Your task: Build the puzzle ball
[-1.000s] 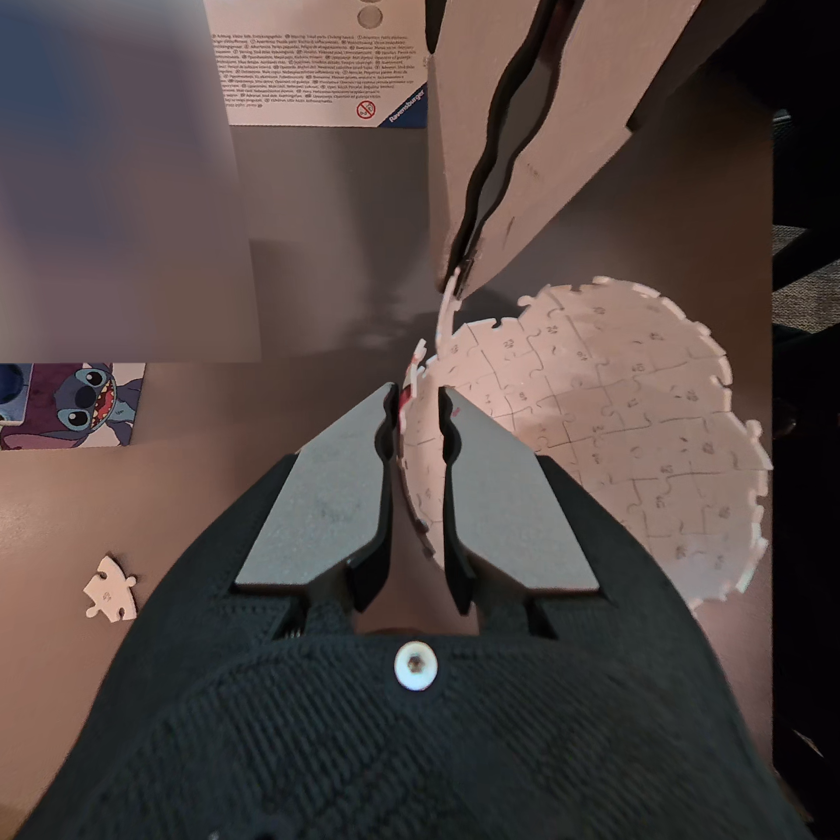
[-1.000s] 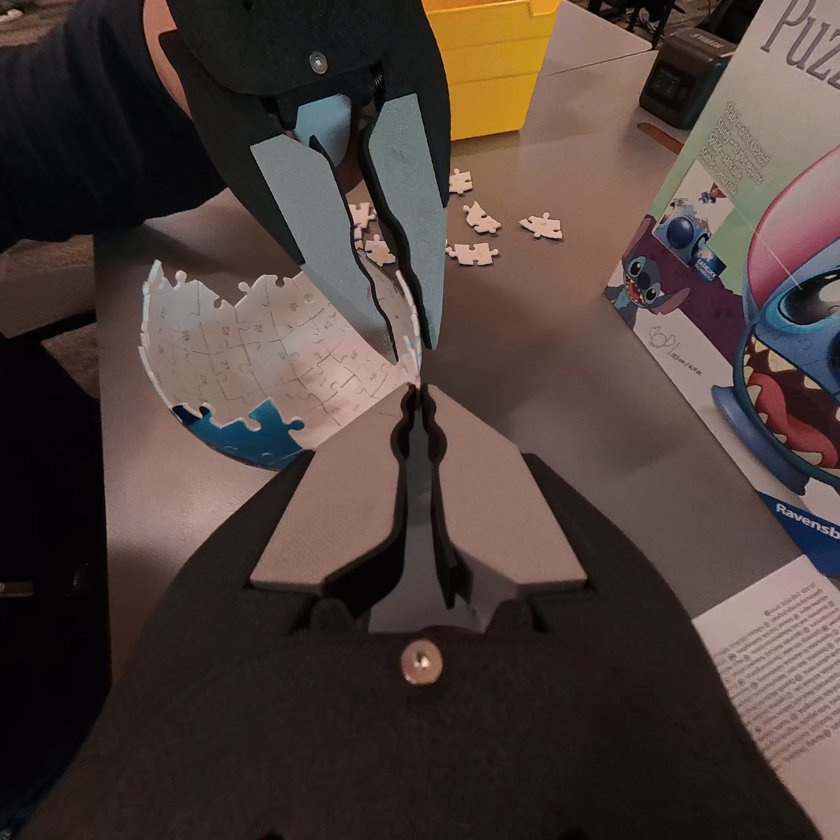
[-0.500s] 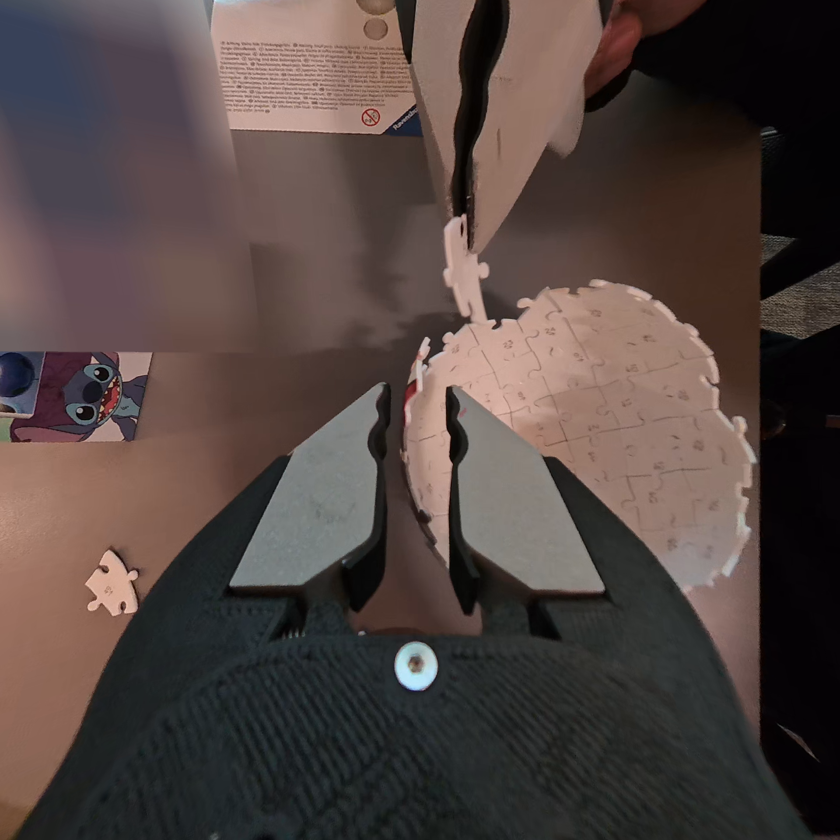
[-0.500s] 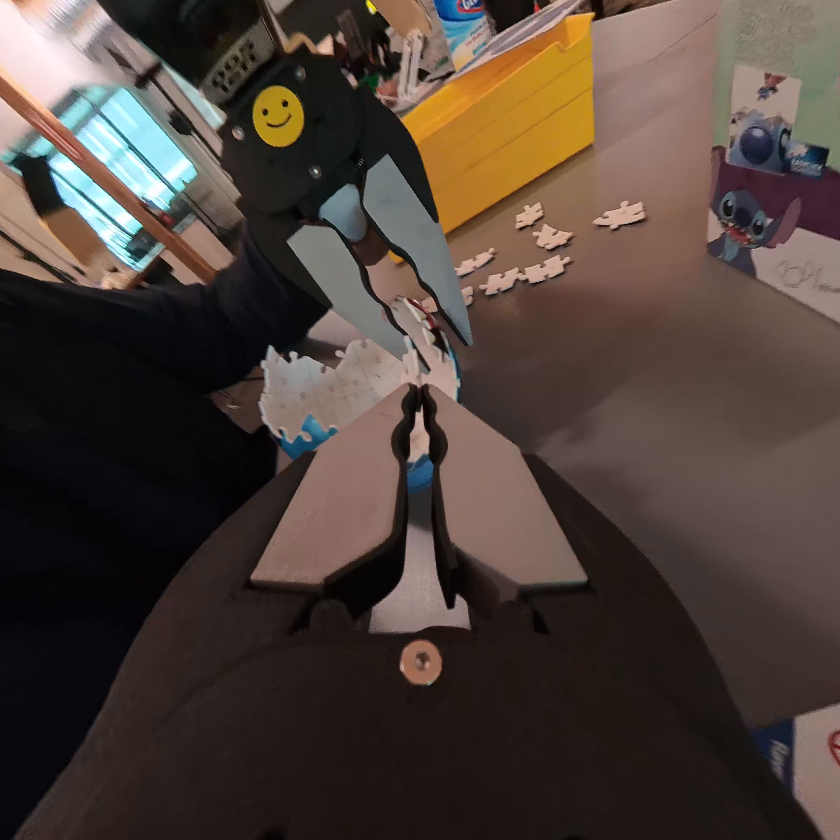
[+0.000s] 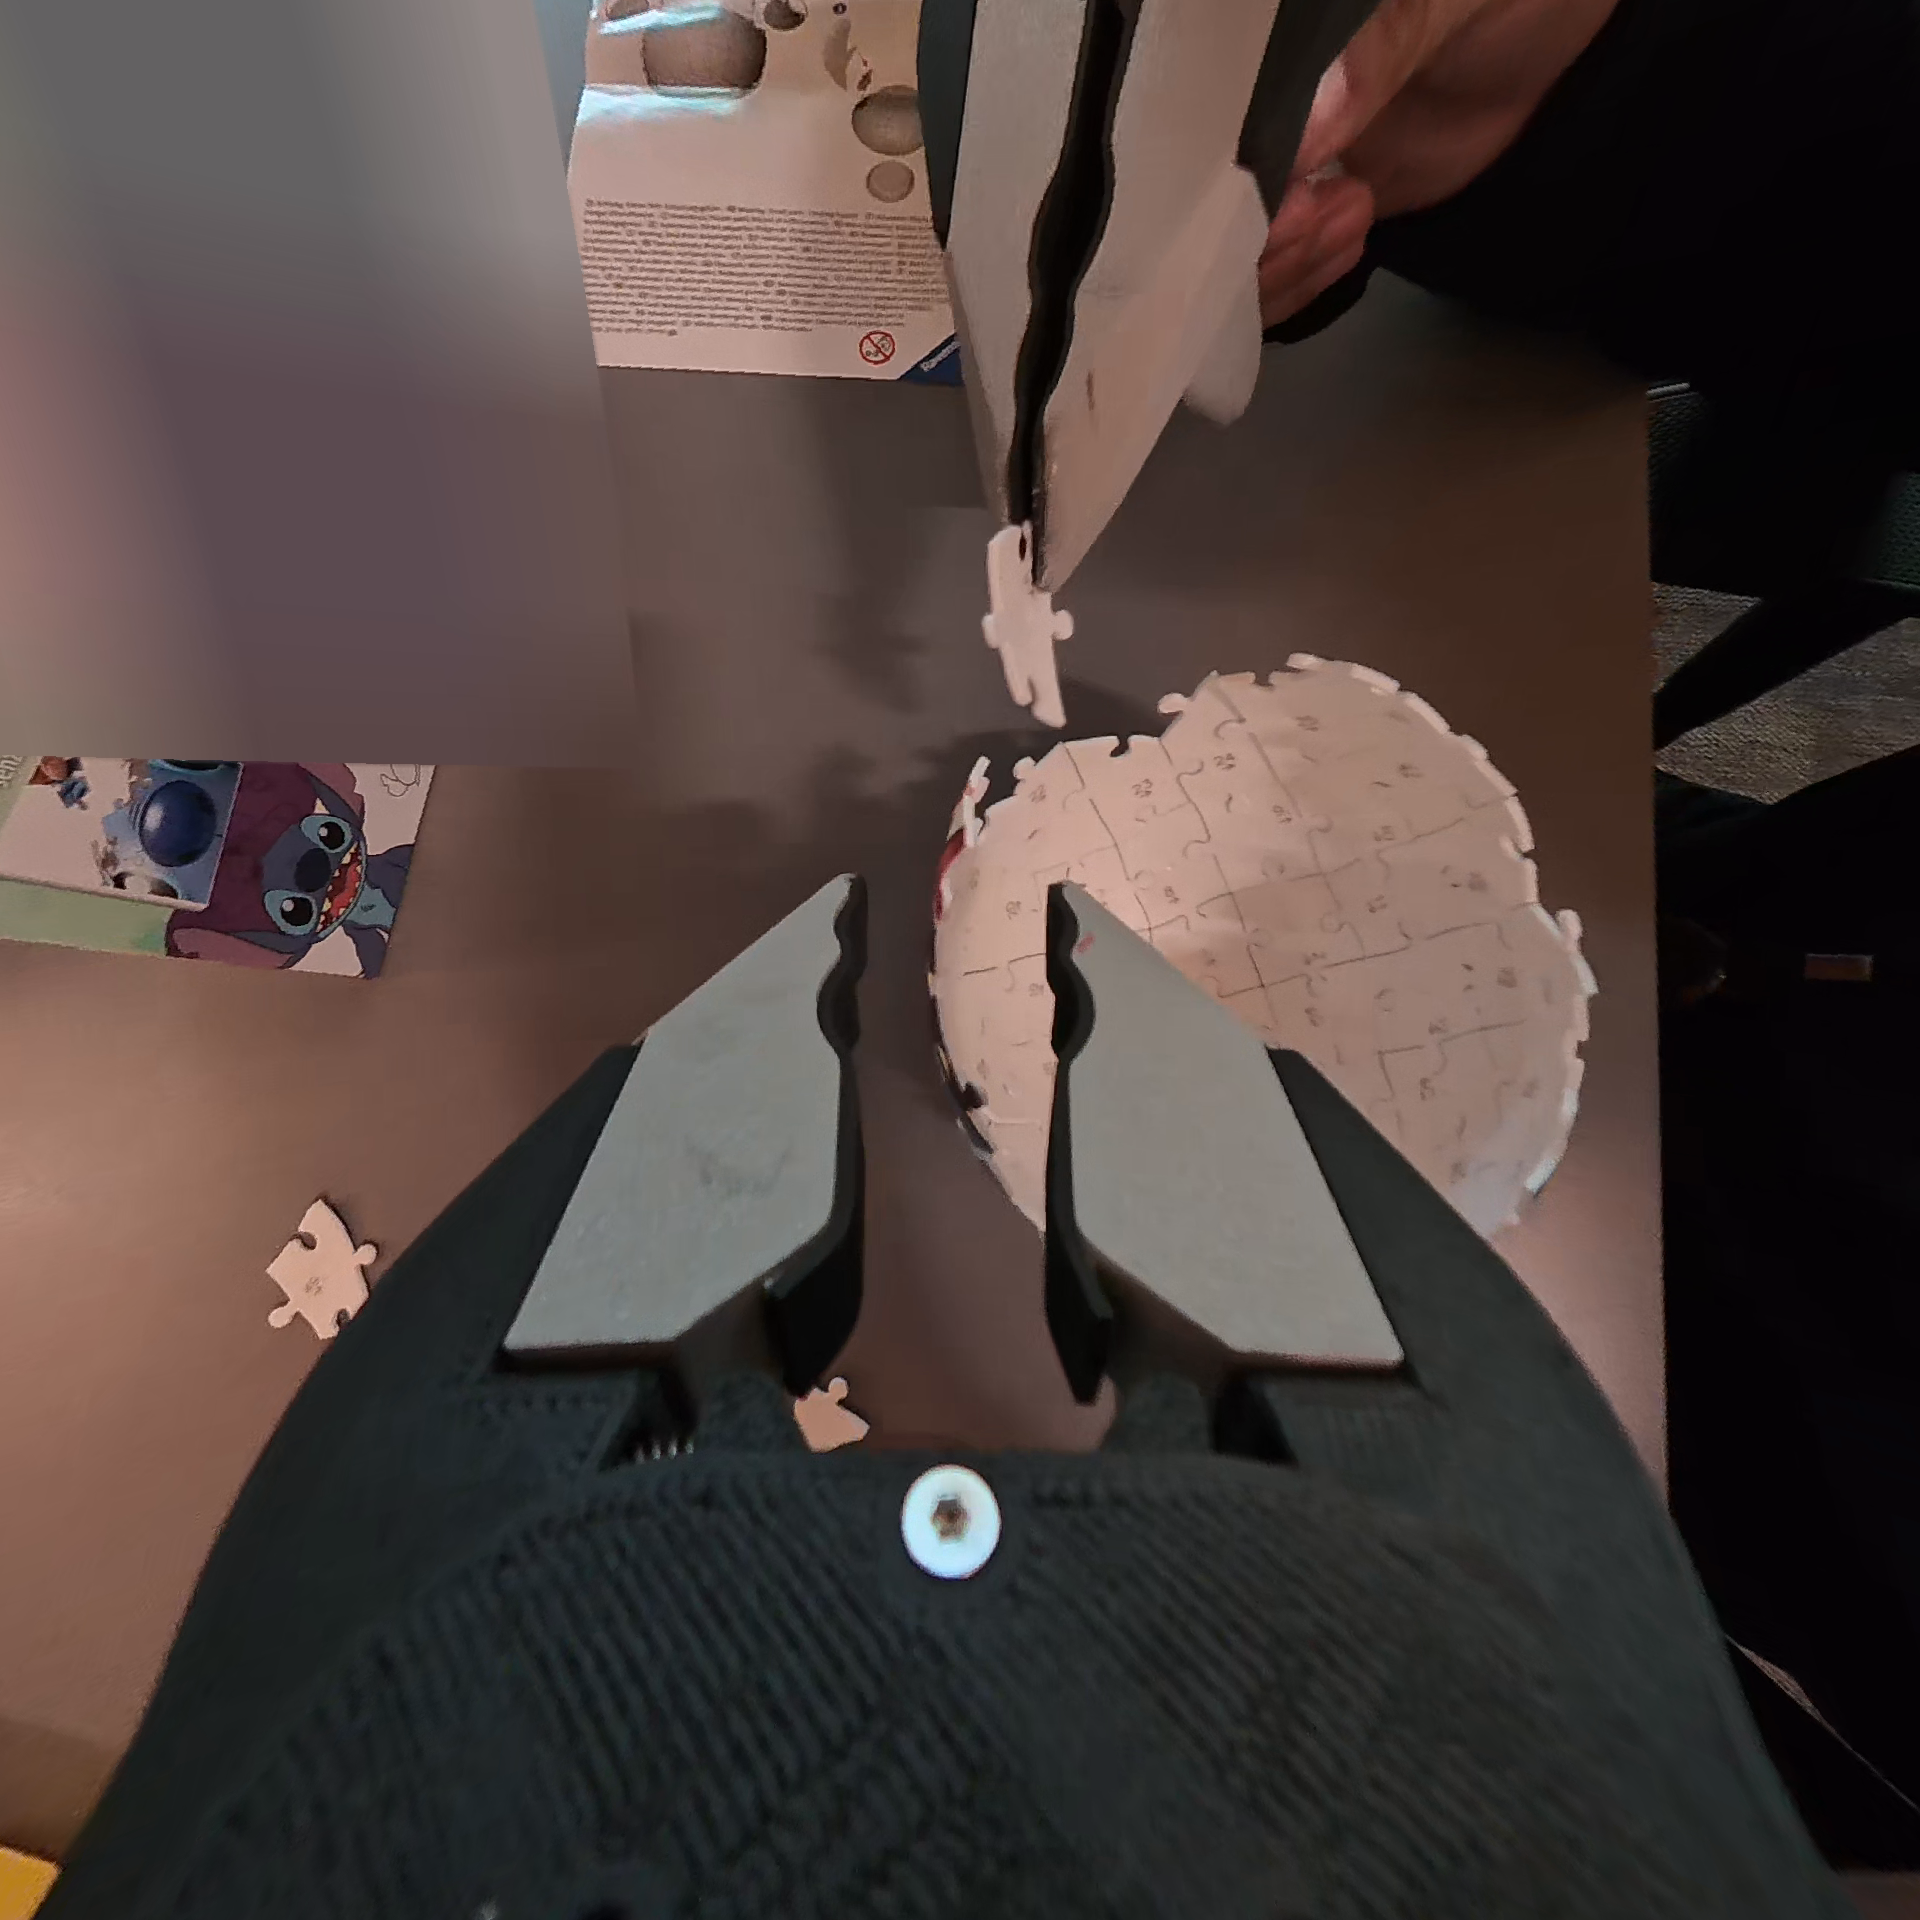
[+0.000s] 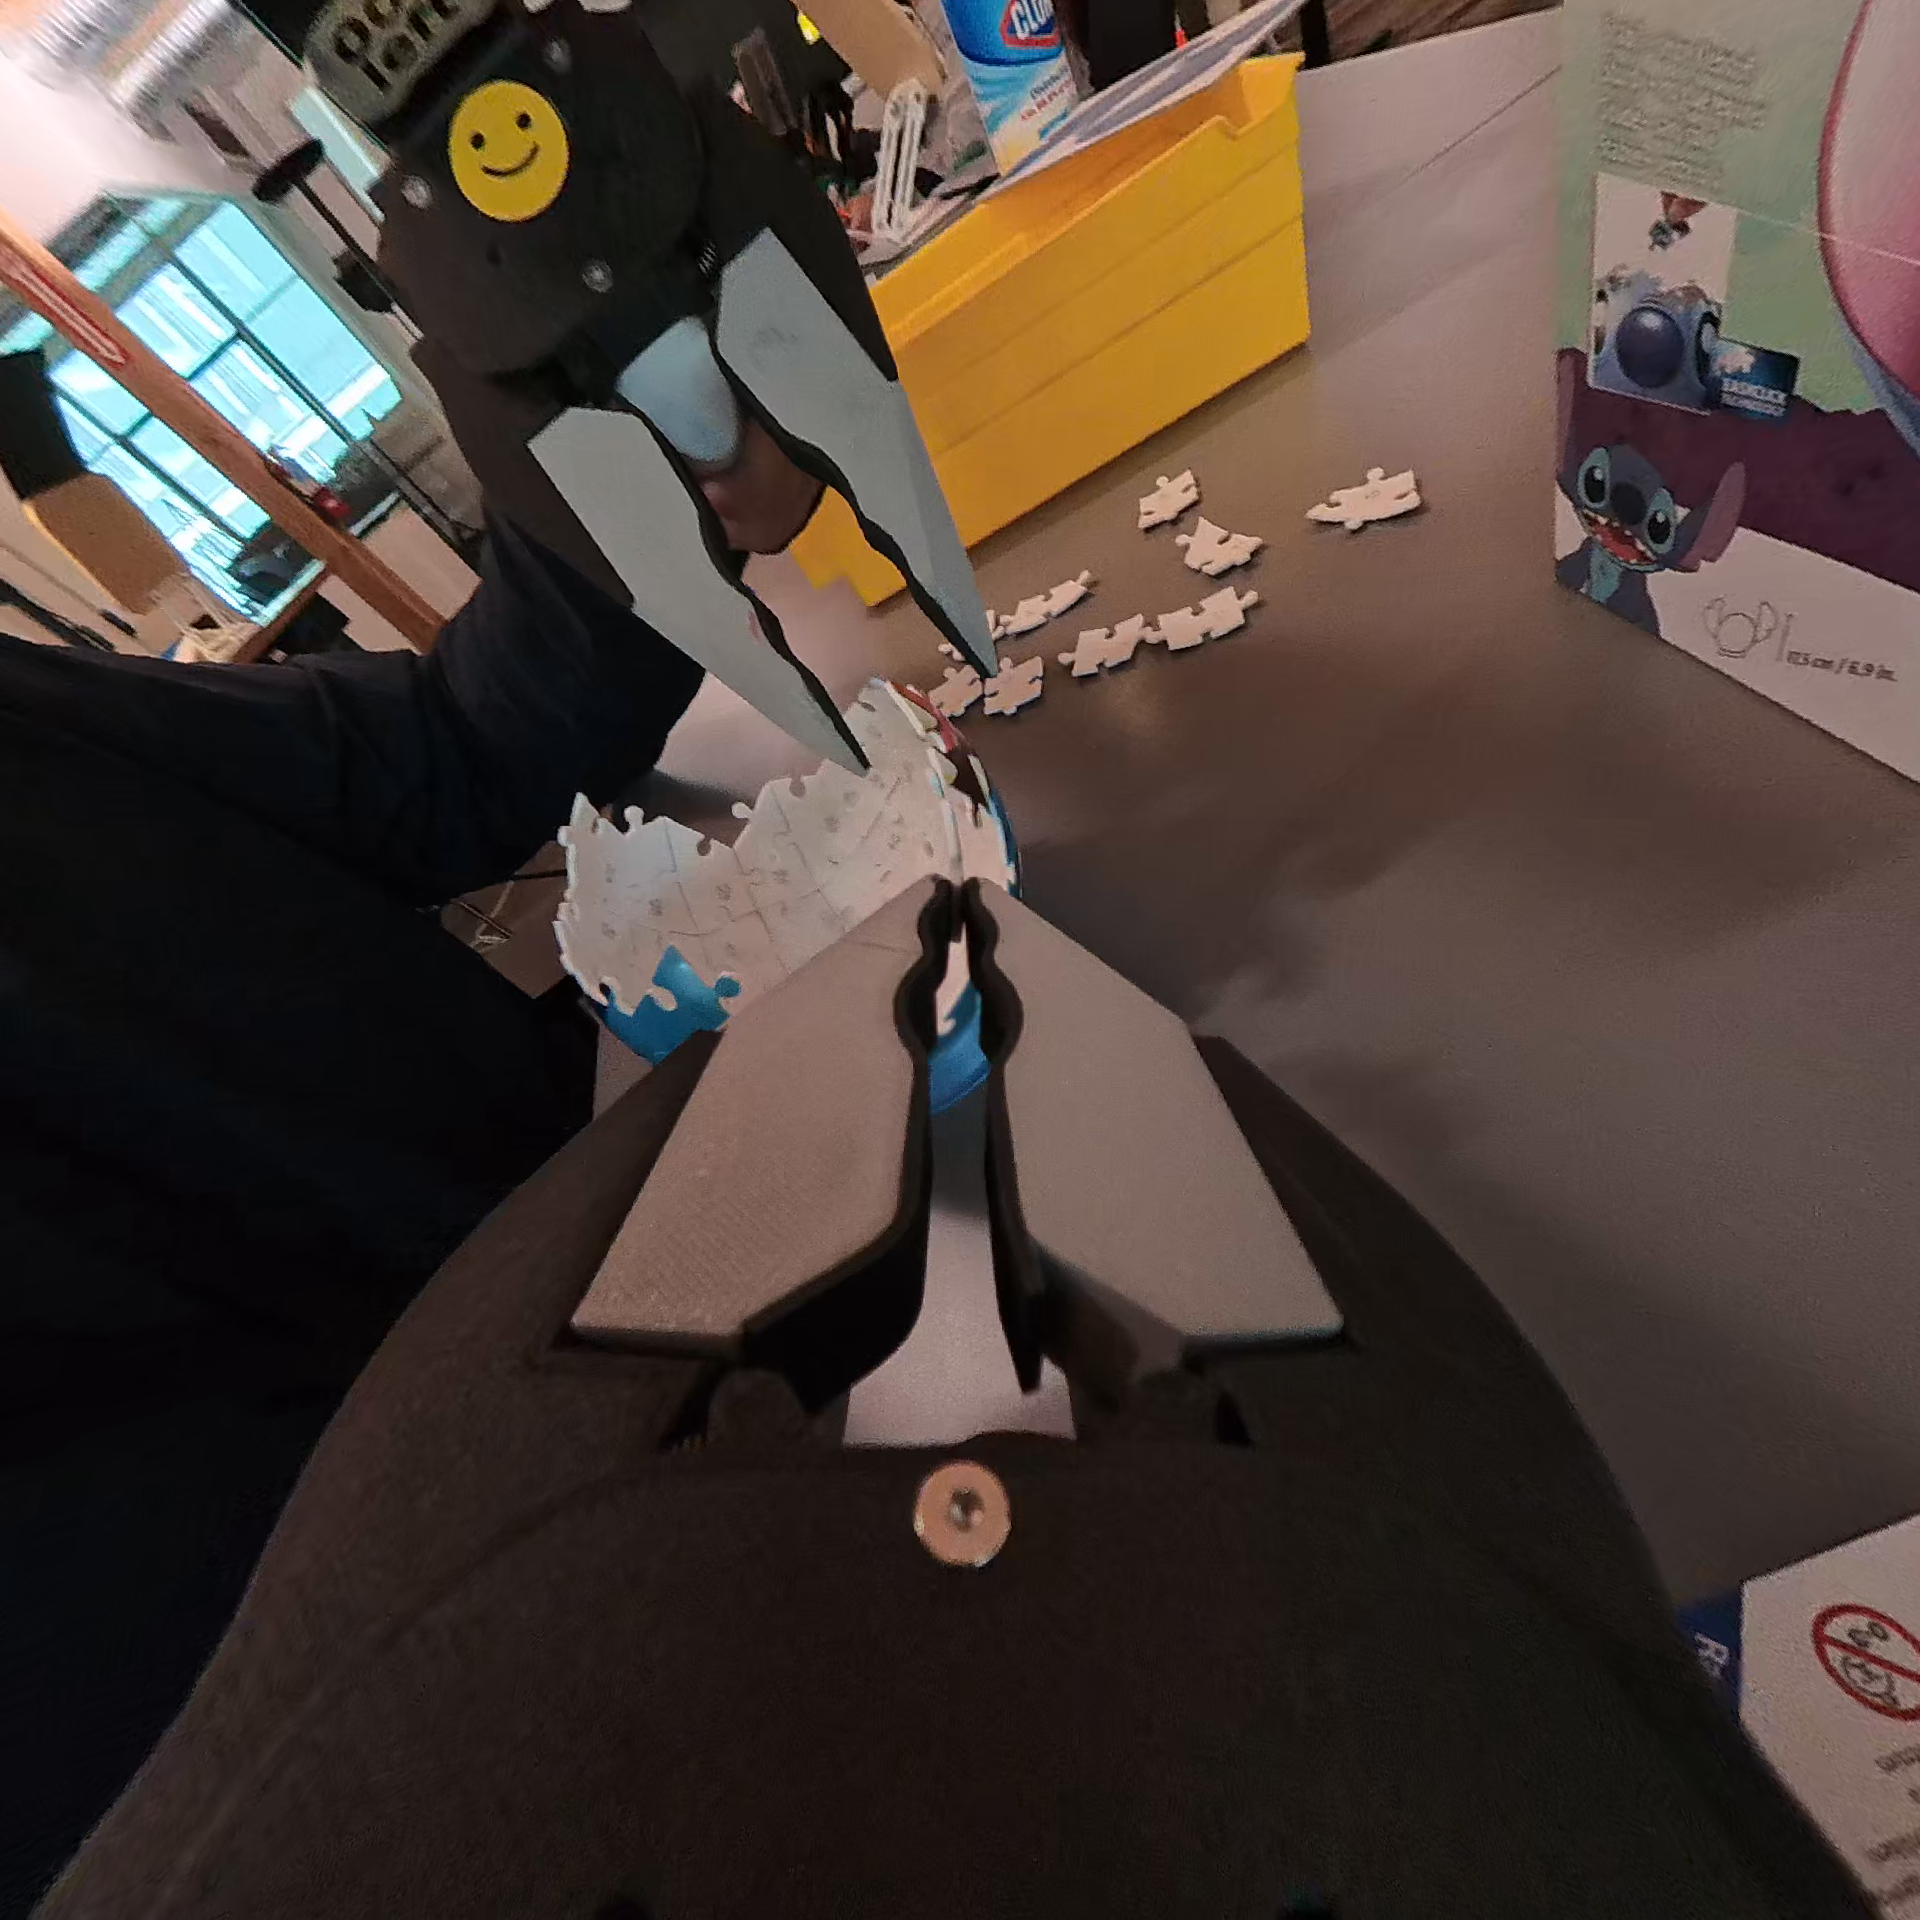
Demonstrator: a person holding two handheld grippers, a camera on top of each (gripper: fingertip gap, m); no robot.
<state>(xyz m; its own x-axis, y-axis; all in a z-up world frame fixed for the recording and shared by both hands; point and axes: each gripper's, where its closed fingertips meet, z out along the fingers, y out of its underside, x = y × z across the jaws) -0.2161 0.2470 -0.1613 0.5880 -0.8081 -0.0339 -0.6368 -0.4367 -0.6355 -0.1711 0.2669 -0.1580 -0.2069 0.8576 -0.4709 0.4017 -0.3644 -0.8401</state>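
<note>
My left gripper (image 5: 951,914) spread apart, straddling rim of half-built puzzle ball (image 5: 1299,935) near table's (image 5: 727,623) right edge. My right gripper (image 5: 1029,540) angled down, pinching loose piece (image 5: 1023,634) above ball.

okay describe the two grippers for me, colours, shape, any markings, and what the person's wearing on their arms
Both are black, ribbed 3D-printed bodies with two flat grey tapering fingers, wavy black inner edges and a silver screw at the centre. The left gripper carries a yellow smiley-face disc on top, seen from the right wrist view. The right gripper shows no marking. A dark long sleeve covers the left arm.
</note>
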